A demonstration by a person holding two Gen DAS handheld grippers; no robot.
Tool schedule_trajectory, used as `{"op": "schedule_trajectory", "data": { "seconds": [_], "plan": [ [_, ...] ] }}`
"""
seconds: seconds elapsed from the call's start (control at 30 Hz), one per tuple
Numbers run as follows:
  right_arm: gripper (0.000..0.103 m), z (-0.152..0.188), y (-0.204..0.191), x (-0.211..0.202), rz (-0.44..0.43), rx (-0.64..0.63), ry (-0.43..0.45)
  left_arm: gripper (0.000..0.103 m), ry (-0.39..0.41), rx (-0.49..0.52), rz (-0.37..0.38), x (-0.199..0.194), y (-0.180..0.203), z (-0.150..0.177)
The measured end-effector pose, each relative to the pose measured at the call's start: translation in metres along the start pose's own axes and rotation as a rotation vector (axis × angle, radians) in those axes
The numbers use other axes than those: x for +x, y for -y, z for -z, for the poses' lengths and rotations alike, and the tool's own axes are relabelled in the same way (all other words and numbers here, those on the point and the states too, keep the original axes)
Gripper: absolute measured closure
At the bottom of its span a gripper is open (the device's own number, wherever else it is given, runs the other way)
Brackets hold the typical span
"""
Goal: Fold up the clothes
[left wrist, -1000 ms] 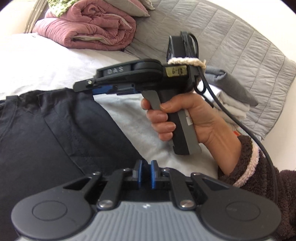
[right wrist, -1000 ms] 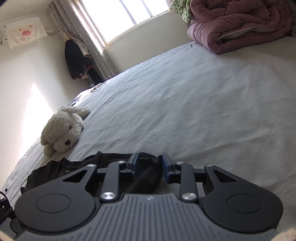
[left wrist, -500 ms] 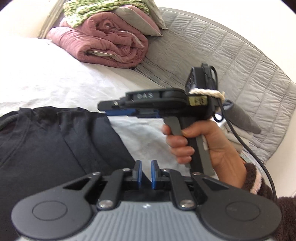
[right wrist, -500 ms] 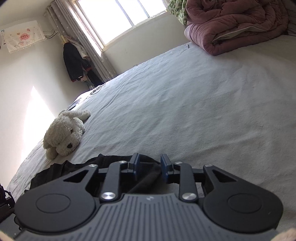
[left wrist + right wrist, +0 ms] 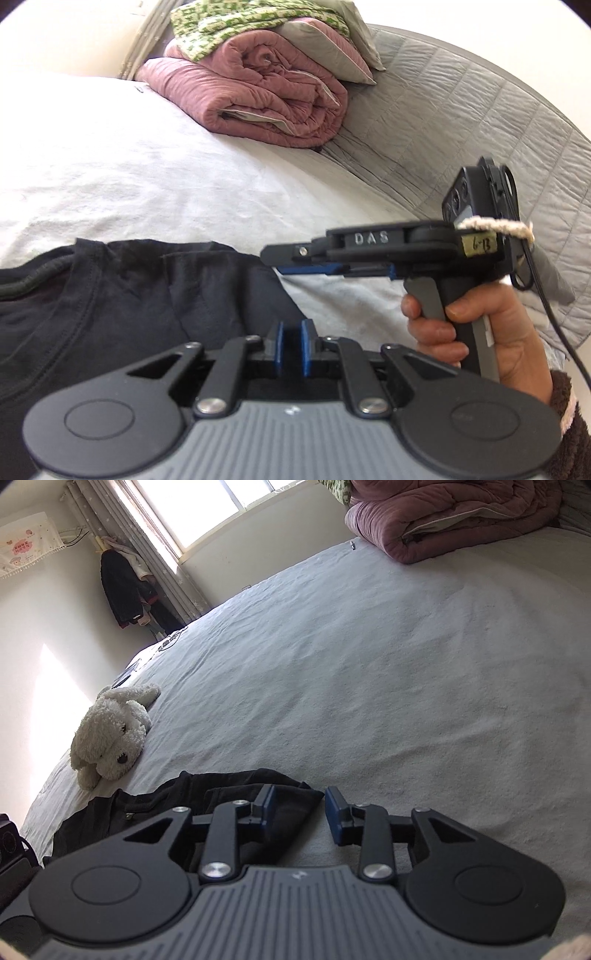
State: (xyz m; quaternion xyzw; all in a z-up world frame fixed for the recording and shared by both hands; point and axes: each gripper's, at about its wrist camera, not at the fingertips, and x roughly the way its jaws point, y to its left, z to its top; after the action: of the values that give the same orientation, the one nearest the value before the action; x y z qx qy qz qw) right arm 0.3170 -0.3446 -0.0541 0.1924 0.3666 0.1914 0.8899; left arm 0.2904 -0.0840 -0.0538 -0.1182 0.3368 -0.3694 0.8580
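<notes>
Left gripper (image 5: 291,349) nearly closed over the black shirt (image 5: 110,314); right gripper (image 5: 295,267) hovers at its edge

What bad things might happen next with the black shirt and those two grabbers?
The right gripper is open, with the shirt corner lying loose by one of its fingers, so that corner may slide and spoil the fold.

The left gripper looks nearly shut with dark cloth between its fingers; I cannot tell if it grips. A one-sided pull might bunch the shirt on the bed.

Bed (image 5: 388,672), pale sheet. On it lay black shirt (image 5: 110,306), white plush dog (image 5: 110,734), folded pink quilt (image 5: 258,99).
</notes>
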Motion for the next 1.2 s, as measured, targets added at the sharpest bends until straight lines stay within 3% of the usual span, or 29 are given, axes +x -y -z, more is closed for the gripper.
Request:
{"op": "schedule_trajectory", "data": {
  "seconds": [0.07, 0.13, 0.17, 0.2, 0.27, 0.37, 0.5, 0.6, 0.7, 0.8, 0.9, 1.0, 1.13, 1.17, 1.2],
  "plan": [
    [0.068, 0.003, -0.002, 0.004, 0.005, -0.020, 0.017, 0.094, 0.007, -0.044, -0.045, 0.001, -0.011, -0.007],
    [0.080, 0.005, -0.004, 0.008, 0.010, -0.041, 0.035, 0.094, -0.001, -0.069, -0.094, 0.007, -0.019, -0.013],
    [0.095, 0.007, -0.002, 0.010, 0.003, -0.048, 0.063, 0.094, -0.011, -0.087, -0.117, 0.012, -0.022, -0.015],
    [0.098, 0.008, 0.002, 0.011, -0.020, -0.050, 0.098, 0.094, -0.015, -0.108, -0.125, 0.016, -0.025, -0.015],
    [0.099, 0.010, 0.010, 0.013, -0.079, -0.031, 0.151, 0.094, 0.010, -0.123, -0.125, 0.017, -0.028, -0.012],
    [0.099, 0.008, 0.028, 0.016, -0.140, 0.058, 0.155, 0.094, 0.040, -0.129, -0.139, 0.019, -0.031, -0.009],
    [0.100, 0.005, 0.034, 0.018, -0.137, 0.096, 0.129, 0.094, 0.084, -0.144, -0.169, 0.014, -0.033, -0.014],
    [0.092, 0.003, 0.025, 0.011, -0.105, 0.053, 0.125, 0.094, 0.118, -0.163, -0.109, 0.003, -0.033, -0.010],
    [0.087, 0.001, 0.014, 0.001, -0.086, 0.001, 0.128, 0.094, 0.120, -0.100, -0.053, -0.006, -0.022, -0.009],
    [0.087, 0.001, -0.001, -0.012, -0.114, -0.090, 0.128, 0.094, 0.056, -0.071, 0.042, 0.001, -0.016, -0.007],
    [0.087, 0.004, -0.016, -0.020, -0.164, -0.211, 0.102, 0.094, -0.002, -0.013, -0.008, 0.009, -0.014, -0.001],
    [0.087, 0.011, -0.023, -0.018, -0.221, -0.286, 0.056, 0.094, -0.026, -0.011, 0.003, 0.012, -0.021, 0.003],
    [0.087, 0.022, -0.028, -0.006, -0.185, -0.355, -0.034, 0.093, -0.032, -0.006, 0.006, 0.012, -0.023, 0.006],
    [0.092, 0.026, -0.029, -0.004, -0.148, -0.391, -0.062, 0.093, -0.035, 0.000, 0.002, 0.012, -0.022, 0.006],
    [0.103, 0.029, -0.029, -0.002, -0.099, -0.429, -0.077, 0.092, -0.037, 0.007, -0.001, 0.012, -0.021, 0.007]
  ]
}}
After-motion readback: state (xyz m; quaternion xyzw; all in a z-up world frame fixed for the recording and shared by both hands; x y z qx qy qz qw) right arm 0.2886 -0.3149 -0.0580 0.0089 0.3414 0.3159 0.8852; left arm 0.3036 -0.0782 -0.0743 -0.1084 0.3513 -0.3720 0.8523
